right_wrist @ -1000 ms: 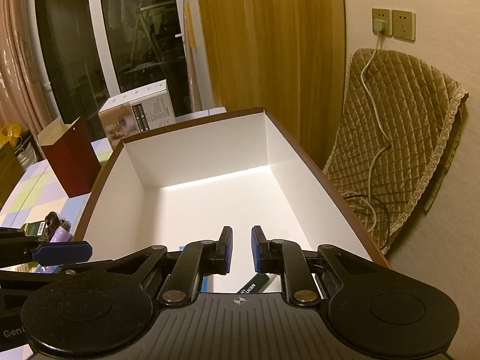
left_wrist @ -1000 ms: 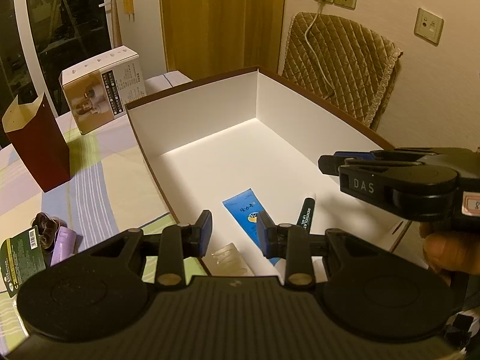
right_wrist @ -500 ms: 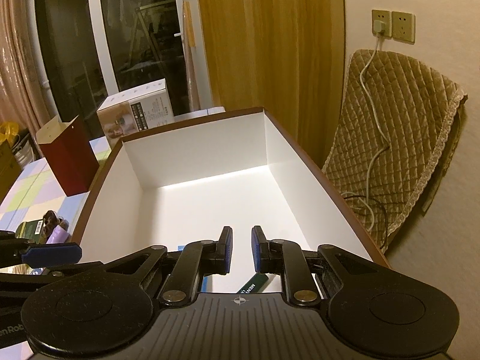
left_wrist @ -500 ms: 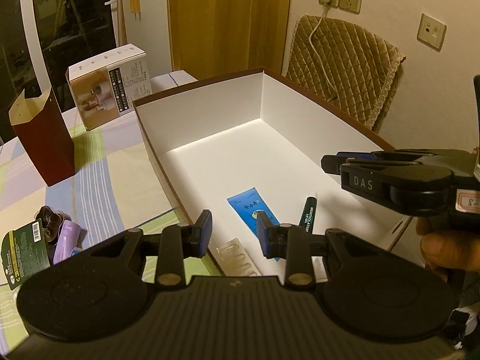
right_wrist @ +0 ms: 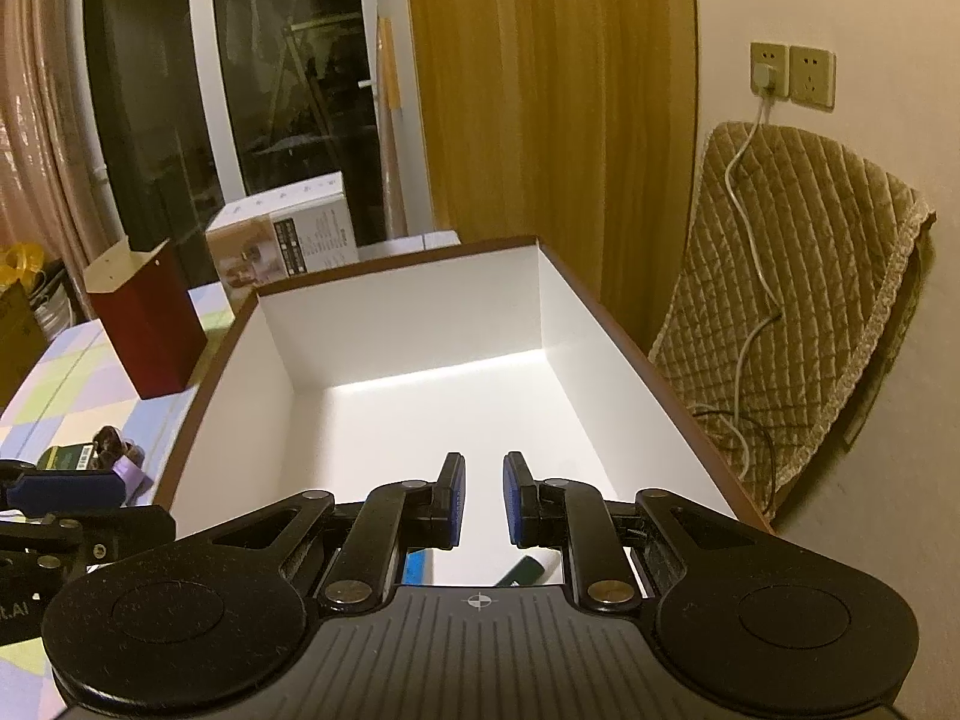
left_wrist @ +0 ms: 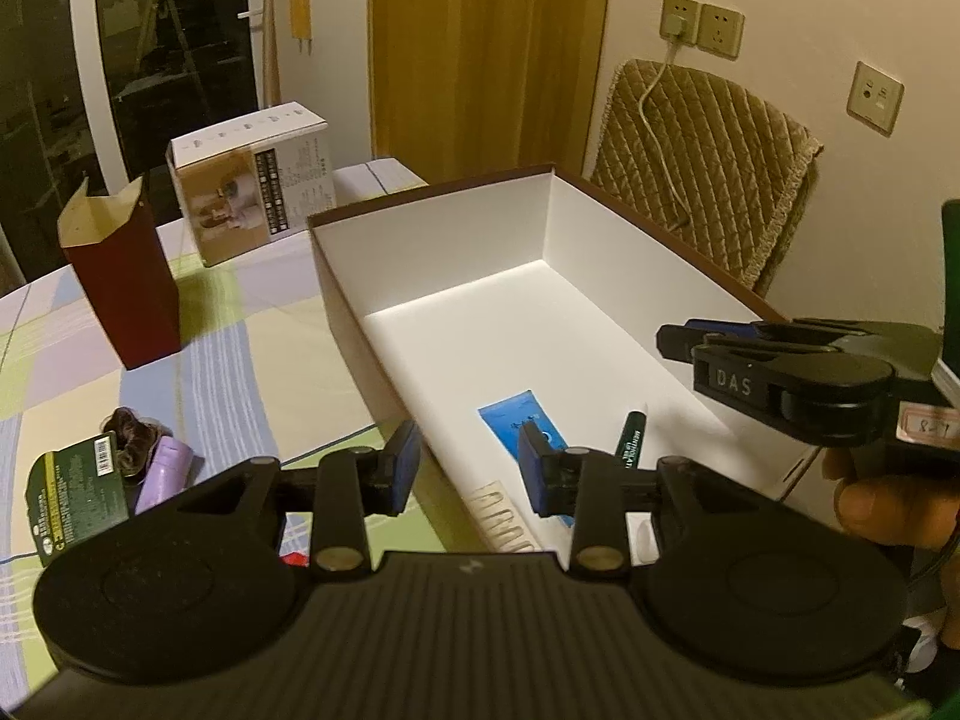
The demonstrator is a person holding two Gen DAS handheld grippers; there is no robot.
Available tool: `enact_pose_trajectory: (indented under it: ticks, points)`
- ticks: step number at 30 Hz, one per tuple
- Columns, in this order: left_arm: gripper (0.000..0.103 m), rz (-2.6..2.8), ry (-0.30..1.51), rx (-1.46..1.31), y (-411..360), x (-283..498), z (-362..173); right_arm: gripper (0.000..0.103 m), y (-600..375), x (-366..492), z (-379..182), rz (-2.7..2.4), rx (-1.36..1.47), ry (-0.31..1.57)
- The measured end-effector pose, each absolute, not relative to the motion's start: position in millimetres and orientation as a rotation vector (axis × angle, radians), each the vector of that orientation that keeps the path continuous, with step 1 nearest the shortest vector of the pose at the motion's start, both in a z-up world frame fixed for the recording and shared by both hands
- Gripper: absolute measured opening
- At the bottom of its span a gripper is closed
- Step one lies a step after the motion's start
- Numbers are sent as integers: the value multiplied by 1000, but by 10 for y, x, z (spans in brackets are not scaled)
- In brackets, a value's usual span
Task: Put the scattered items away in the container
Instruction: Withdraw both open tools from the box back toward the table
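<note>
Both grippers empty, over near end of white box.

Left gripper (left_wrist: 467, 468) jaws wide apart, holding nothing, straddling box's (left_wrist: 444, 306) near-left wall. Right gripper (right_wrist: 482, 498) jaws parted by a narrow gap, nothing between them, above box (right_wrist: 414, 312) interior. Inside box: blue packet (left_wrist: 516, 414), dark green marker (left_wrist: 629, 444), clear ribbed piece (left_wrist: 501, 510), all at near end. On worktop (left_wrist: 252, 360) left of box: green carded pack (left_wrist: 81, 492), purple tube (left_wrist: 165, 474), dark brown scrunchie (left_wrist: 129, 435), bunched together and touching. Farther back: red paper bag (left_wrist: 120, 276), upright, and printed carton (left_wrist: 252, 198).
</note>
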State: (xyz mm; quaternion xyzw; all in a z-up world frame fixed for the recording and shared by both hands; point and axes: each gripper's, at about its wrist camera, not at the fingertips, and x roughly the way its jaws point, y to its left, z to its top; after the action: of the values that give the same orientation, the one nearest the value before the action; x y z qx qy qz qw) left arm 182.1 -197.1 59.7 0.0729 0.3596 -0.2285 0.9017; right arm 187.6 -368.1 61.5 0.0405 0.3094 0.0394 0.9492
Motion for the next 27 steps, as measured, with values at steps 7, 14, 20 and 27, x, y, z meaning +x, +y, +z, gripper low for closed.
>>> enact_pose_trajectory:
  ticks: [7, 14, 20, 27]
  points:
    - [33, -433, 741, 131, -1754, 1745, 634, 95, -3672, 1761, 702, 81, 97, 547]
    - [36, -376, 749, 103, -1377, 1600, 642, 95, -3601, 1685, 759, 96, 74, 530]
    - [44, -285, 752, 86, -857, 1415, 626, 95, -3448, 1539, 803, 150, 31, 498]
    - [49, -177, 779, 62, -265, 1232, 469, 95, -3126, 1246, 870, 267, -56, 449]
